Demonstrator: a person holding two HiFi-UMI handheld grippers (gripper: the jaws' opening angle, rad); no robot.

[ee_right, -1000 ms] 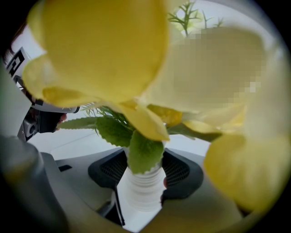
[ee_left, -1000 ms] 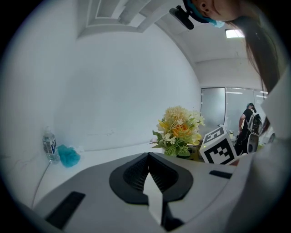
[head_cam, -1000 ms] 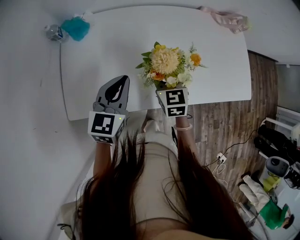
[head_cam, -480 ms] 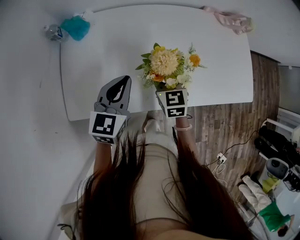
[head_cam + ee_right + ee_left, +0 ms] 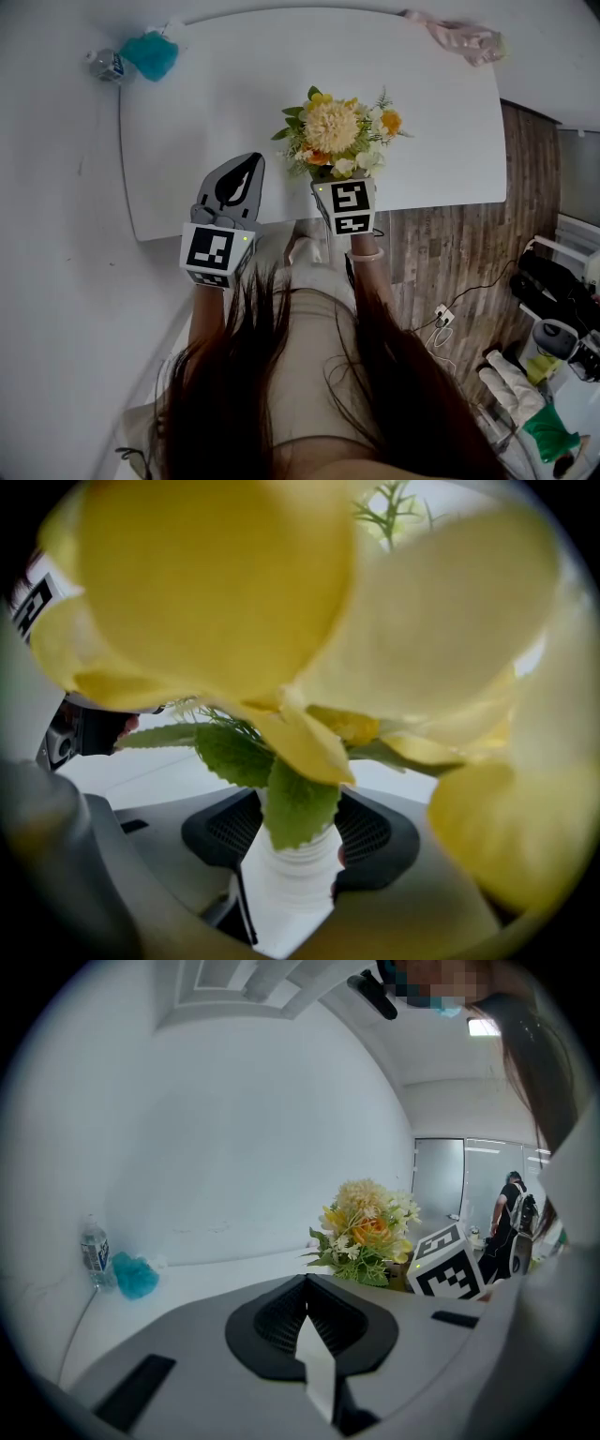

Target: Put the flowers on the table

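Over the near edge of the table point(image 5: 216, 94), the left gripper point(image 5: 246, 169) points forward, its jaws pressed together on nothing. Just to its right, the right gripper point(image 5: 292, 857) clamps the flowers point(image 5: 339, 131) by their white neck (ribbed), upright above that edge. Two grippers, one bouquet.

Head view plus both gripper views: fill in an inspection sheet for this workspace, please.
Surface: white table, mostly bare.
Job's things: flowers, a bunch in a white ribbed neck, held over the table's near edge; cannot tell if it rests there.
Clutter: water bottle and teal puff by the far left corner; pink cloth at the far right corner.
Grippers: left gripper jaws together, empty; right gripper jaws closed on the flowers' neck.
Cables: black cable with white plug on the floor.
Surroundings: wooden floor; a person standing in the background.
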